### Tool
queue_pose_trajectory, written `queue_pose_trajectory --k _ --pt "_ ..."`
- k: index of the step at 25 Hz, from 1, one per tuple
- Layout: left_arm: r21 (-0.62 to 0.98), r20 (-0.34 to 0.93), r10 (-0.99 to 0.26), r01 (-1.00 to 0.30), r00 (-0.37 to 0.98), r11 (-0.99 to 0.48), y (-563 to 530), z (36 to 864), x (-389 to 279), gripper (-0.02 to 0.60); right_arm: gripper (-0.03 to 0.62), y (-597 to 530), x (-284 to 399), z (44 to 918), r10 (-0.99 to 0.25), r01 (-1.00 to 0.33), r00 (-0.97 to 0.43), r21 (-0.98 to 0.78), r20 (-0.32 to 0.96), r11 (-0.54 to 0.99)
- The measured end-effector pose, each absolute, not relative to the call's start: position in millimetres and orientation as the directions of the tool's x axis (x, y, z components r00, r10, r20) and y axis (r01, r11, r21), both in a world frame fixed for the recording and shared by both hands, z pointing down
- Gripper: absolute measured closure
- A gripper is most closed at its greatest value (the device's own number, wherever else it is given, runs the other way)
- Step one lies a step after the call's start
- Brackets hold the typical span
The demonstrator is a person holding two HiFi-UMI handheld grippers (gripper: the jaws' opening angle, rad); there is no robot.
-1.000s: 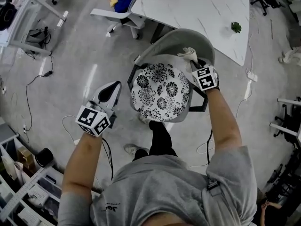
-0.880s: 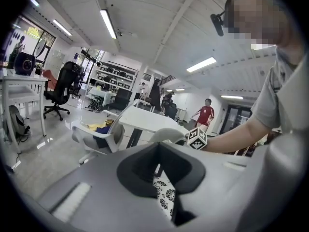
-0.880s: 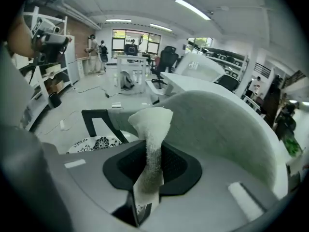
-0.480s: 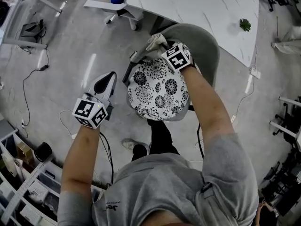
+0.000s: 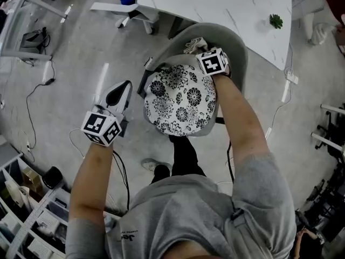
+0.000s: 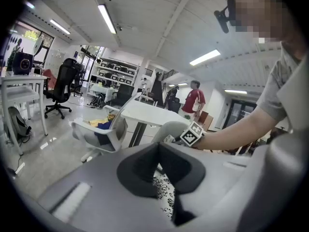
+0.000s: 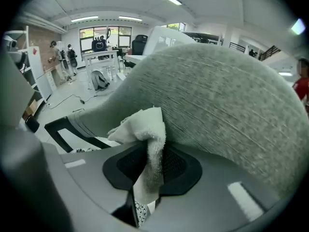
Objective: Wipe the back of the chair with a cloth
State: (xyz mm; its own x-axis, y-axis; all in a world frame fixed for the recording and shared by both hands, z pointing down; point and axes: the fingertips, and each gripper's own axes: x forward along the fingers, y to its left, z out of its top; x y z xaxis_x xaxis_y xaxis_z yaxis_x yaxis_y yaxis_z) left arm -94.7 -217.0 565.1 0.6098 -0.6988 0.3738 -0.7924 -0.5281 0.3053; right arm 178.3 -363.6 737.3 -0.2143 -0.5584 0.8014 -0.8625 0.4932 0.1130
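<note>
The chair's grey fabric back (image 5: 229, 39) curves behind a black-and-white floral seat cushion (image 5: 180, 99). My right gripper (image 5: 202, 48) is shut on a white cloth (image 5: 195, 44) and holds it against the inner top of the back, near its middle. In the right gripper view the cloth (image 7: 148, 129) hangs bunched between the jaws of the right gripper (image 7: 152, 151), touching the chair back (image 7: 222, 95). My left gripper (image 5: 124, 86) hangs left of the chair over the floor, shut and empty. The left gripper (image 6: 159, 151) looks toward the chair back (image 6: 169, 129).
A white marble table (image 5: 226, 4) with a small plant (image 5: 276, 20) stands just behind the chair. A white office chair (image 5: 129, 9) sits at the table's left. Cables (image 5: 32, 99) run over the floor at left, shelves (image 5: 21, 220) at bottom left. A person in red (image 6: 195, 98) stands far off.
My right gripper swept the cloth along the chair back from the right side to the left, then returned toward the middle. The left gripper has barely moved.
</note>
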Motion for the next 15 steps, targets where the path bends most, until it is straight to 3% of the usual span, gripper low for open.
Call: queue_pose_trajectory --k 15 --pt "0.281 0.344 -0.684 -0.765 0.643 -0.579 -175 536 -107 0.523 0.525 -285 318 717 -0.544 -0.975 0.097 0.190 0.833 0.117"
